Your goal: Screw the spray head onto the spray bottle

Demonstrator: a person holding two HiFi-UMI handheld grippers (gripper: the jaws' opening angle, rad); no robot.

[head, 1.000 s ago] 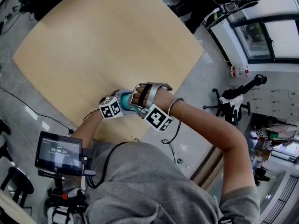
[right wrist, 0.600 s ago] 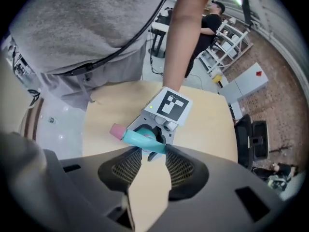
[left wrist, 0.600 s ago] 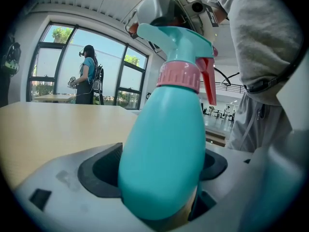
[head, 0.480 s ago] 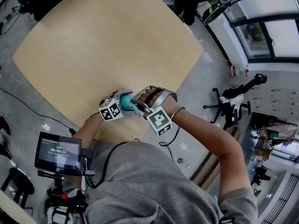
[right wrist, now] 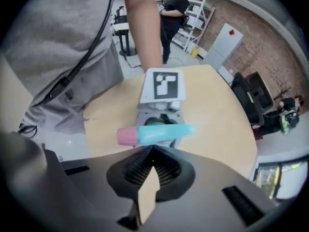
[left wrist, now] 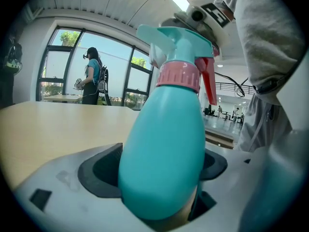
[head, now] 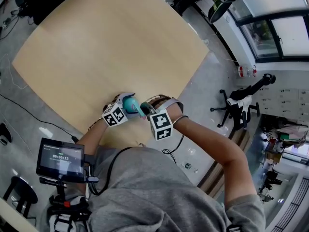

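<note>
While our left tongs point(left wrist: 159, 178), spread wide, clasp the bottle point(left wrist: 166, 129), our right tongs point(right wrist: 152, 151) have just closed empty above the spray head point(right wrist: 166, 133); mid-screwing, we probably need to reopen, grip it, twist.

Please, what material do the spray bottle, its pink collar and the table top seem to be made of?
Spray bottle: probably plastic, opaque turquoise, smooth, with a soft sheen along its rounded side.
Pink collar: probably plastic too, opaque, with a duller surface.
Table top: light wood or a wood-look laminate, pale, smooth and even. I cannot tell which of the two.
</note>
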